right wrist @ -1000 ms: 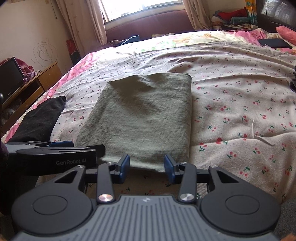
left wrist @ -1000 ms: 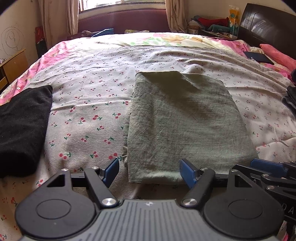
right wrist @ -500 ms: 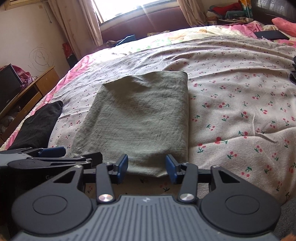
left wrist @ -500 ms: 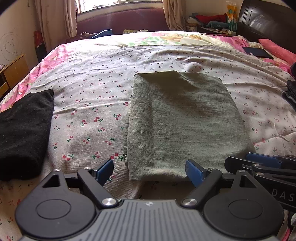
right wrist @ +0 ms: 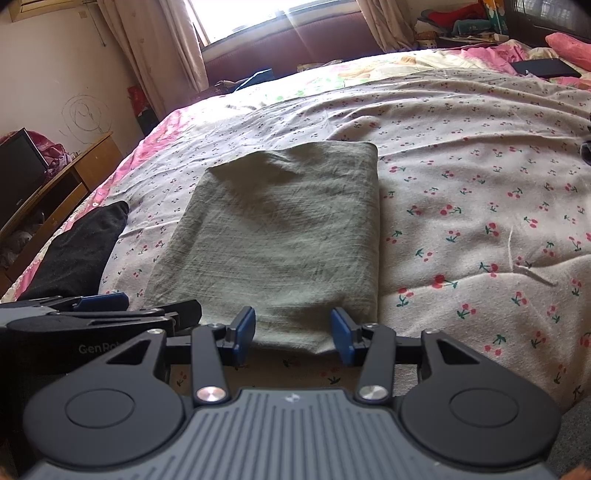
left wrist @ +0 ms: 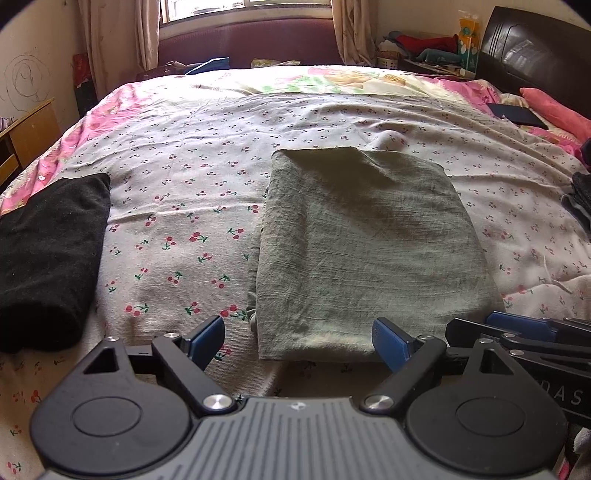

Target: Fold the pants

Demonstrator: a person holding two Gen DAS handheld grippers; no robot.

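Pants (left wrist: 365, 251): olive-green, folded into a neat rectangle, lying flat on the bed (left wrist: 192, 192) near its front edge, long sides running away toward the window (right wrist: 258, 14). Far end is rumpling slightly; left edge is showing stacked layers.

Left gripper (left wrist: 298, 341): pointing downward at a slant toward the near edge of the pants, hovering just short of it. Jaws have just been opening and are now standing wide, blue pads (left wrist: 207, 338) spread to either side of the near left portion of the fabric, pressing on nothing. Released.

Right gripper (right wrist: 292, 328): angling down likewise, sitting close beside the left one, its jaws standing partly apart. Pads (right wrist: 341, 334) are flanking the near right hem without pinching it; cloth is lying under and ahead of them. Released.

Both grippers are sitting side by side at the front of the bed, each showing at the edge of the other's view.

Black garment (left wrist: 48, 258): folded, lying on the bed well to the left of the pants.

Bedspread: pale with cherry print, pink floral cover beneath it at the far side.

Dark flat item (left wrist: 517, 115): resting on the far right of the bed, near a pink pillow (left wrist: 554, 110).
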